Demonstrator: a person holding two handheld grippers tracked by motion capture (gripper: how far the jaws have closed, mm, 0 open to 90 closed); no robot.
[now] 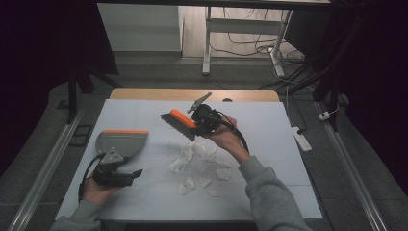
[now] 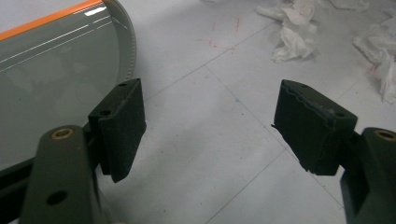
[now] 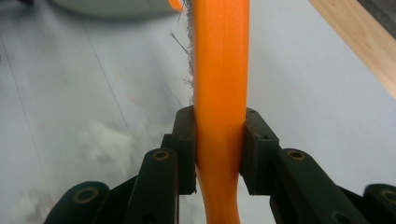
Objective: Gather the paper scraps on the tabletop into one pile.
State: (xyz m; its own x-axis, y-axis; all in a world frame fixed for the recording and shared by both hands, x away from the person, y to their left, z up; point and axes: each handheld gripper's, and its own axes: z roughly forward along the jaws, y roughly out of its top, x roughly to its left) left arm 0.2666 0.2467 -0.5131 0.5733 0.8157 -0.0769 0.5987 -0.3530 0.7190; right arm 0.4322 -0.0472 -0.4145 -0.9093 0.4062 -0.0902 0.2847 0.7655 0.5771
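Right gripper (image 3: 219, 149) is clamped tight on the orange brush (image 3: 219, 70), both pads pressing its handle, bristles running off to the handle's left in the right gripper view. In the high view that brush (image 1: 179, 120) hangs above the tabletop (image 1: 269, 192), with the crumpled paper scraps (image 1: 192, 159) just below it. Over on the other side, the left gripper (image 2: 210, 126) sits with its jaws wide apart, nothing between them, the grey dustpan (image 2: 51, 79) just beside its left pad.

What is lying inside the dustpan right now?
The dustpan looks empty: its grey tray shows bare in the high view and the left gripper view. The paper scraps lie on the table beside it. Its near end is hidden behind the left claw.
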